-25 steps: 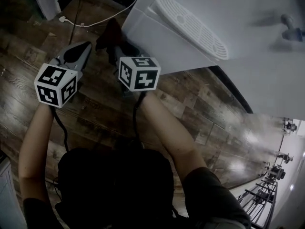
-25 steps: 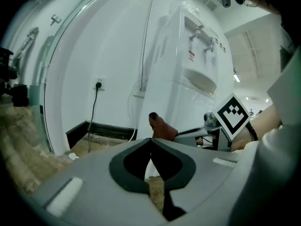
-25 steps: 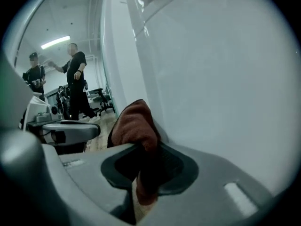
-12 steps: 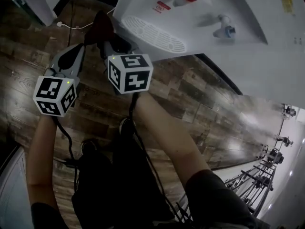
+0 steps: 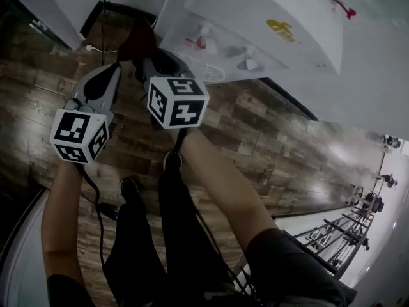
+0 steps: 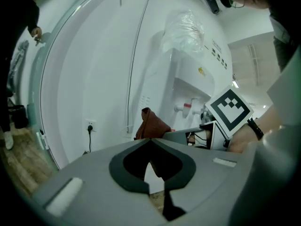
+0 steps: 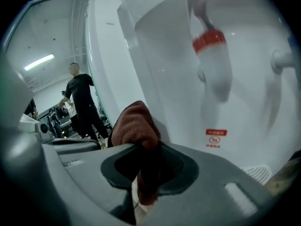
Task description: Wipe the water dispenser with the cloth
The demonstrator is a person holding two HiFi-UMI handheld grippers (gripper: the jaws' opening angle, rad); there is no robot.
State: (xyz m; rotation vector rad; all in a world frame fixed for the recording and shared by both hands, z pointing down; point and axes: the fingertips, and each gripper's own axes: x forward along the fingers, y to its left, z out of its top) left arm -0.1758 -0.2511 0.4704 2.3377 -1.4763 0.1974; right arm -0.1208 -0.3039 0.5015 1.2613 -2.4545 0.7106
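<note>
R gripper (image 7: 146, 147) pinched tight on maroon cloth (image 7: 134, 122), just beside water dispenser (image 5: 255, 18) front at 1 o'clock; L gripper (image 6: 150, 142) at its 9 o'clock, jaws together w/ nothing between.

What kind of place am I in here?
Probably an indoor lab or workspace: a white water dispenser stands on wood-plank flooring, with metal equipment frames and a person standing farther off.

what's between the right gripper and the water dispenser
Only the red-brown cloth, clamped in the right gripper and bunched up in front of the water dispenser. The right gripper view shows this; whether the cloth touches the dispenser is unclear.
</note>
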